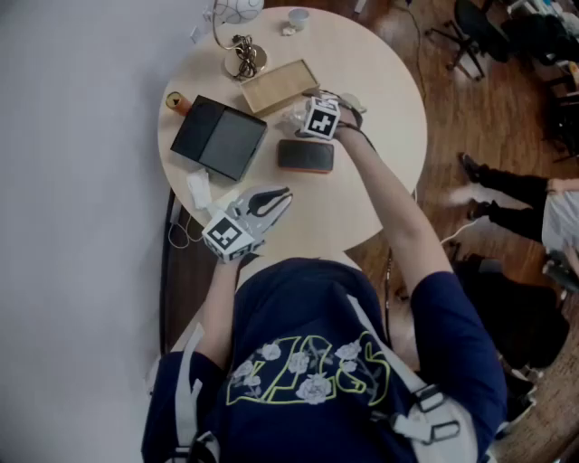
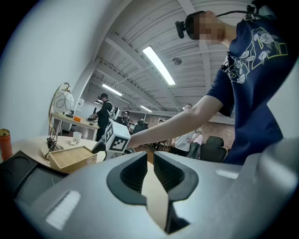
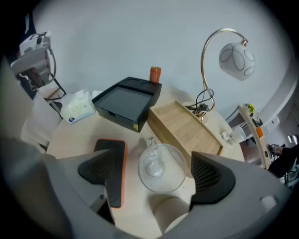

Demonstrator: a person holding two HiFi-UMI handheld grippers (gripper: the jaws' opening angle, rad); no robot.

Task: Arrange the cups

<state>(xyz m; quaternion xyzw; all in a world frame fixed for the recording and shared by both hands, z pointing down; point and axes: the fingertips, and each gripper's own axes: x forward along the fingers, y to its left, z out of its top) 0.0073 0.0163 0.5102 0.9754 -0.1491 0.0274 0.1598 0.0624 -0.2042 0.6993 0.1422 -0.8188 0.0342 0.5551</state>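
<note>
A clear glass cup with a small handle stands upright on the round table beside a wooden box. My right gripper points steeply down over it, open wide, with a pad on either side and neither touching the glass. In the head view the marker cube of the right gripper covers most of the glass cup. A pale round cup-like shape sits just below the glass, partly hidden. A small white cup stands at the far rim. My left gripper hangs level over the near edge, shut and empty.
A black box, an orange-edged dark case, a tissue pack, an orange can and a curved lamp share the table. A wall is at the left. Chairs and a person's legs are on the wood floor at right.
</note>
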